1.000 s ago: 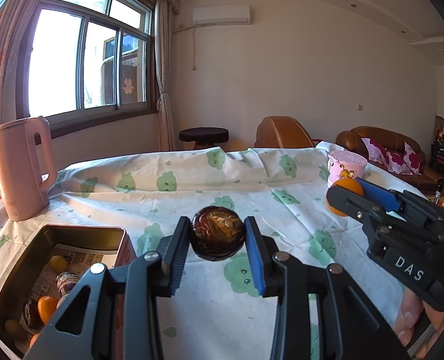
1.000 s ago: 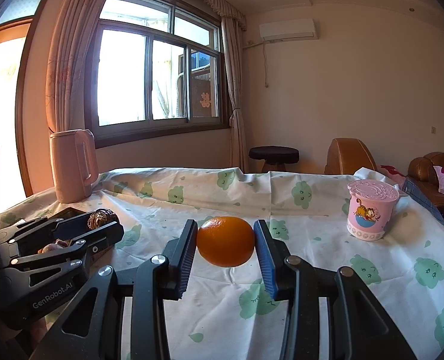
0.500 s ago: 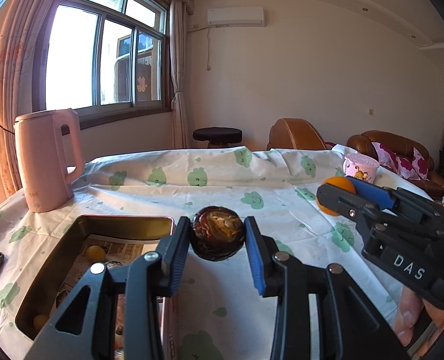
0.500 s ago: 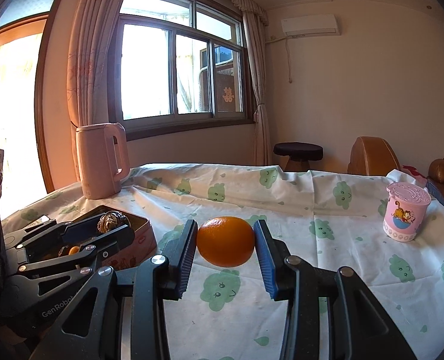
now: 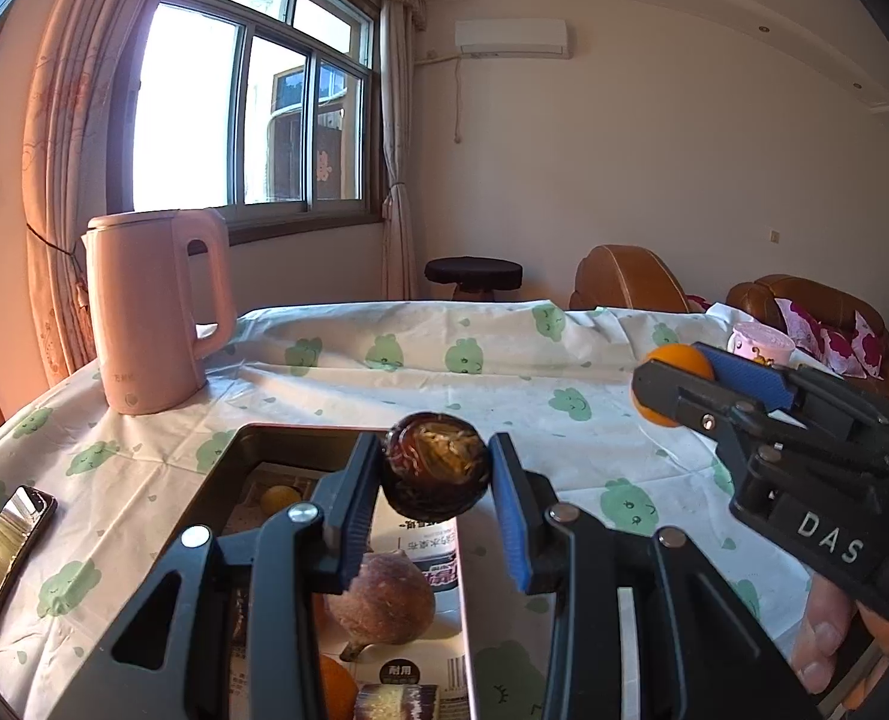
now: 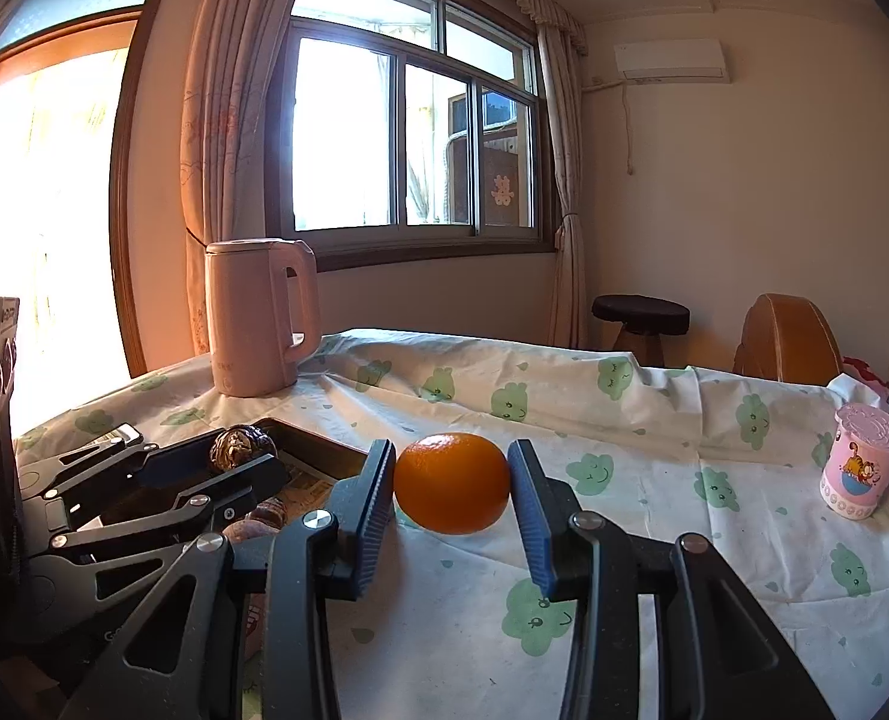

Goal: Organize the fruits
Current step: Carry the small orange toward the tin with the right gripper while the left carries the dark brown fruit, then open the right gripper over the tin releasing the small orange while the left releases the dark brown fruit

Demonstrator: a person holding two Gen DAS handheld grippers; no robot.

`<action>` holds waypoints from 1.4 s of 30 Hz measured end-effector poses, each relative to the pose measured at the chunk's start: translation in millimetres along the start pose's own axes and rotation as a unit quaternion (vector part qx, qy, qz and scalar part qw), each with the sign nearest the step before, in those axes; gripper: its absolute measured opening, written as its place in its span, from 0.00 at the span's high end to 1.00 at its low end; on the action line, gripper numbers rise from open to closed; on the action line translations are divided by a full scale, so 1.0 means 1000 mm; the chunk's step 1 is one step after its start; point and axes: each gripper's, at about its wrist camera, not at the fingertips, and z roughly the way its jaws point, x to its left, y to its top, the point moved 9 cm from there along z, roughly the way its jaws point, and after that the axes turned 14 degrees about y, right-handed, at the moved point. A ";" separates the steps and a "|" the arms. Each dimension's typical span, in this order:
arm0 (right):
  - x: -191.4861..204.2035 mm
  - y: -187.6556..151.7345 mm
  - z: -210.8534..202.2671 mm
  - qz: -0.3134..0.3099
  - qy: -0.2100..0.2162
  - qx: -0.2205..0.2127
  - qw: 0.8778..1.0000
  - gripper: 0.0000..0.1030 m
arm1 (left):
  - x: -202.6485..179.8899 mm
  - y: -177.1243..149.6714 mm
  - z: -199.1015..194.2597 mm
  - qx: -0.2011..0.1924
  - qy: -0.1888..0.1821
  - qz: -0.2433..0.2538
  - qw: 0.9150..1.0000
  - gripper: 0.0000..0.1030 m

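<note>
- Both grippers had shifted toward the metal tin (image 5: 276,441), now under the left gripper (image 5: 437,468).
- It clamped a dark fruit (image 5: 437,465).
- The right gripper (image 6: 451,483) clamped an orange (image 6: 451,483).

kettle (image 5: 144,318) pink, upright on tablecloth (image 5: 420,384), far left | phone (image 5: 6,546) flat at left edge | pink cup (image 6: 864,462) upright, far right | stool (image 6: 639,315), sofa (image 5: 804,306) beyond table | window (image 6: 408,138), curtains, air conditioner (image 5: 510,39)
</note>
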 end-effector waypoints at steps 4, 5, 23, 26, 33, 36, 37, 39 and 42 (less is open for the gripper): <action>0.008 0.003 0.008 -0.005 0.007 0.003 1.000 0.60 | 0.012 0.000 0.001 0.001 0.008 -0.002 1.000 0.63; 0.010 0.003 0.010 -0.006 0.009 0.004 1.000 0.60 | 0.014 0.000 0.002 0.001 0.010 -0.003 1.000 0.63; 0.043 0.009 0.044 -0.027 0.039 0.021 0.999 0.60 | 0.055 -0.003 0.012 0.012 0.043 -0.015 0.999 0.63; 0.048 0.010 0.050 -0.030 0.042 0.024 0.998 0.60 | 0.062 -0.004 0.014 0.016 0.049 -0.015 0.999 0.63; 0.057 0.009 0.062 -0.034 0.051 0.030 0.998 0.60 | 0.075 -0.007 0.019 0.025 0.060 -0.014 0.998 0.63; 0.060 0.009 0.067 -0.034 0.055 0.033 0.997 0.60 | 0.078 -0.009 0.021 0.030 0.063 -0.012 0.997 0.63; 0.061 0.009 0.068 -0.033 0.057 0.034 0.997 0.60 | 0.079 -0.009 0.022 0.031 0.064 -0.011 0.997 0.63; 0.063 0.008 0.072 -0.031 0.060 0.037 0.997 0.60 | 0.082 -0.011 0.024 0.036 0.067 -0.012 0.997 0.63; 0.066 0.006 0.078 -0.029 0.065 0.042 0.997 0.60 | 0.088 -0.013 0.029 0.043 0.073 -0.012 0.996 0.63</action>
